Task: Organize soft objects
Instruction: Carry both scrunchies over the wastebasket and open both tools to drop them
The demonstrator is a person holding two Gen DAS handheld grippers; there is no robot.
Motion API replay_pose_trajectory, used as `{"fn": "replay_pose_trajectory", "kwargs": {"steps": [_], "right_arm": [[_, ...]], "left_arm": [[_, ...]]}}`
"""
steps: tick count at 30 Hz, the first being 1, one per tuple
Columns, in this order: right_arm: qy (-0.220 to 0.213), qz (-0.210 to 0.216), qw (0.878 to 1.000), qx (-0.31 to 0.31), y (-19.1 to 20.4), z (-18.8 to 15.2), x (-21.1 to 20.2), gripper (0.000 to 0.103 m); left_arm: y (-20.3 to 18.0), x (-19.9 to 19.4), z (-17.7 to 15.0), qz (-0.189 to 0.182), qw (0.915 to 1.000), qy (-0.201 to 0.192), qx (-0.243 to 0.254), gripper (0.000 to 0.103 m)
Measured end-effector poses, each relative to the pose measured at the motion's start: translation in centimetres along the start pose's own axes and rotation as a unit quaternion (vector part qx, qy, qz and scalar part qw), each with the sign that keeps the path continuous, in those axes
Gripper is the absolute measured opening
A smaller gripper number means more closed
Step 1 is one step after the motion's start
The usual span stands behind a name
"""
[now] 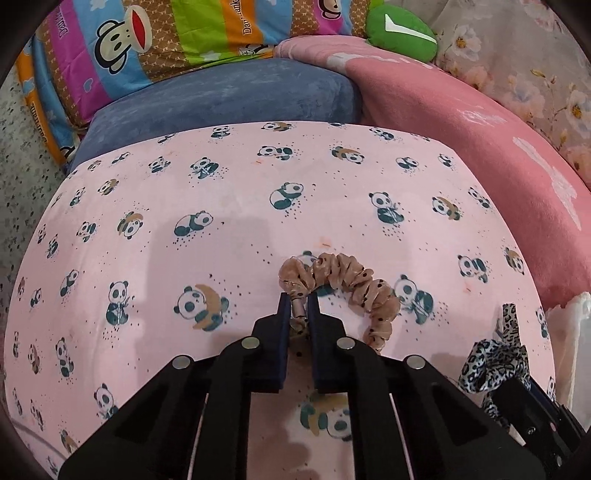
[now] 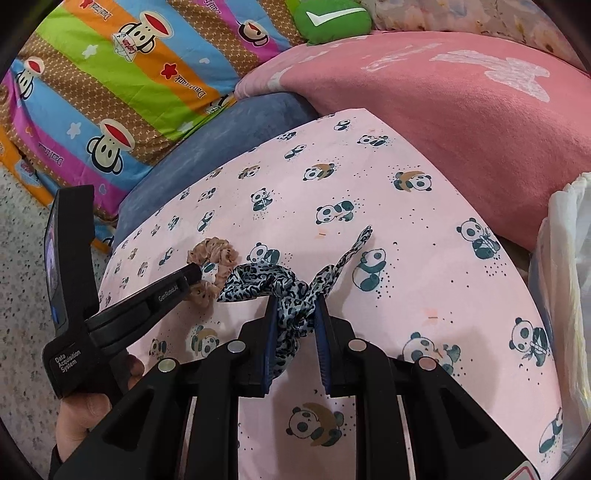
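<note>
Reading from the left in the right wrist view, the striped quilt (image 2: 122, 85) carries monkey faces and the words "Davi rank" and "Captain", and the left gripper's (image 2: 195, 273) body reads "Data Acquisition System" and "GenRobot.AI". A hand (image 2: 86, 404) holds it at the lower left. Its jaws are clamped on one end of the tan scrunchie (image 1: 347, 288), which arcs rightward over the panda sheet (image 1: 147, 258), just off the fabric near the middle. Right of it, the right gripper (image 2: 295, 314) pinches the knot of the leopard scrunchie (image 2: 284, 291); one tail points up and right, the loop spreads left, close to the tan one. Behind the sheet sits a blue cushion (image 1: 229, 96), then a pink blanket (image 2: 443, 110) with pale writing too blurred to read, and a green pillow (image 2: 332, 18) bearing a white tick. Most of the sheet is bare ahead and to the left. At the right edge stands a white plastic bag (image 2: 569, 277).
</note>
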State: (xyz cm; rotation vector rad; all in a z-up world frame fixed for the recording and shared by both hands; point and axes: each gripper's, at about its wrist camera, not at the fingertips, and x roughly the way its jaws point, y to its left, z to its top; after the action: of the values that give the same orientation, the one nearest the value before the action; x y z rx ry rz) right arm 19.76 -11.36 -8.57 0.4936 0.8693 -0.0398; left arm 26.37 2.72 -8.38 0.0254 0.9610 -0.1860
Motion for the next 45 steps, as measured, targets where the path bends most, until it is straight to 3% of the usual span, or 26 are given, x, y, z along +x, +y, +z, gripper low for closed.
{"fn": "replay_pose_trajectory", "kwargs": {"steps": [12,24,33,45], "right_arm": [[-0.042,-0.002,0.999,0.016,-2.1,-1.9,-6.8,0.019],[-0.107,-0.018,0.993,0.043,-6.8,-2.6,-15.6,0.019],[-0.145,-0.043,0.986,0.075,-11.7,-3.0,-20.9,0.019],[-0.165,-0.072,0.977,0.117,-18.8,-3.0,-24.2,0.019]], "left_arm": [[-4.2,-6.8,-3.2,-0.033,0.9988,-0.022,0.029,0.009],[-11.5,-13.2,-5.5,-0.090,0.9902,-0.056,0.091,0.009],[-17.5,-15.7,-6.7,-0.132,0.9789,-0.068,0.140,0.009],[-24.2,-15.6,-7.6,-0.164,0.9646,-0.060,0.198,0.010]]}}
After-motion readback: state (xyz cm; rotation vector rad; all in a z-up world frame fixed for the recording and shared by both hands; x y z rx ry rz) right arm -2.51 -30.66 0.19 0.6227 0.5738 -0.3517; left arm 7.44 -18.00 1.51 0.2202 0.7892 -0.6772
